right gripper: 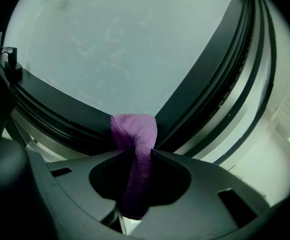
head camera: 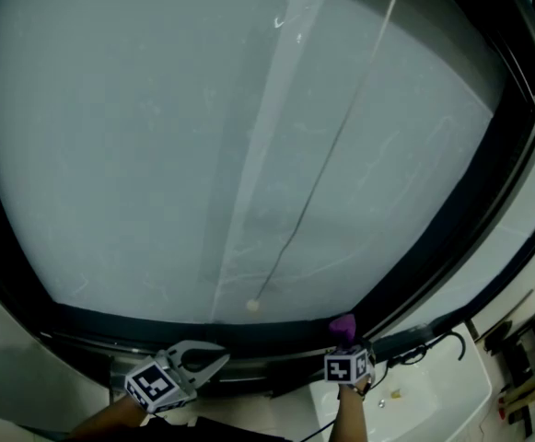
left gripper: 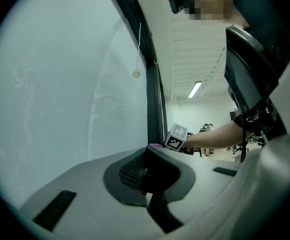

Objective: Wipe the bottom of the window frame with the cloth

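The right hand-held gripper (right gripper: 139, 156) is clamped tight on a purple microfibre cloth (right gripper: 135, 131). A bunched end stands proud of the jaw tips, evidently so that fabric rather than plastic meets the dark bottom rail of the window frame (right gripper: 60, 111). That end sits at the corner where a dark upright frame member (right gripper: 200, 76) joins the rail, and it appears to be in contact there. The left hand-held gripper (left gripper: 147, 151) has its jaws closed on nothing. It is held low by the rail, well apart from the cloth, and is judged to be parked clear of the wiping path.
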The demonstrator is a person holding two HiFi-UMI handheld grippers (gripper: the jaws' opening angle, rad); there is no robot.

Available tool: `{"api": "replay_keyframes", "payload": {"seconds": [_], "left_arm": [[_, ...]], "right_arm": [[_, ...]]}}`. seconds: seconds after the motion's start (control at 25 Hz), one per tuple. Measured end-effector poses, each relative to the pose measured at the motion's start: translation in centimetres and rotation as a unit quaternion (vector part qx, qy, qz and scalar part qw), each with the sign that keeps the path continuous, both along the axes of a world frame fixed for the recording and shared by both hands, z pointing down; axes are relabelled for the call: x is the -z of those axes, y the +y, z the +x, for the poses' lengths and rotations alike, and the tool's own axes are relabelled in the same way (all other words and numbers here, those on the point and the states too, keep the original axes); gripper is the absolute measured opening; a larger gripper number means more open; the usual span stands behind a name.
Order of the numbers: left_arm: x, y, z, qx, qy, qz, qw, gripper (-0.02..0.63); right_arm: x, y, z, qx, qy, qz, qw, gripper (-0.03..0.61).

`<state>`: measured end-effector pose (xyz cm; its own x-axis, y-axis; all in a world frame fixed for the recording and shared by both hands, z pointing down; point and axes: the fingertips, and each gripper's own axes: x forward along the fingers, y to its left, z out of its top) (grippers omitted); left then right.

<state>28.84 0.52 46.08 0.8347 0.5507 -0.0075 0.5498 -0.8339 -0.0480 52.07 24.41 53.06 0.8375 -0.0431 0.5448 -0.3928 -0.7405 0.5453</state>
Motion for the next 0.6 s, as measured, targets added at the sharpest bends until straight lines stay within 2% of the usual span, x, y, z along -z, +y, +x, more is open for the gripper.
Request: {"api": "replay_keyframes", "payload": {"seconds": [0.28, 0.6], "left_arm": [[0.0, 0.0, 0.0, -0.002, 0.004, -0.001, 1.0, 0.005], [0.0, -0.1, -0.2, -0.012, 0.008, -0.009, 0.9999, 0.005]], "right_arm": [[-0.4, 1.1, -0.4, -0.008, 0.0, 0.014, 1.0, 0.086], [-2.5, 3.1, -2.3, -0.026, -0.022, 0.006, 0.999, 0.084]]}}
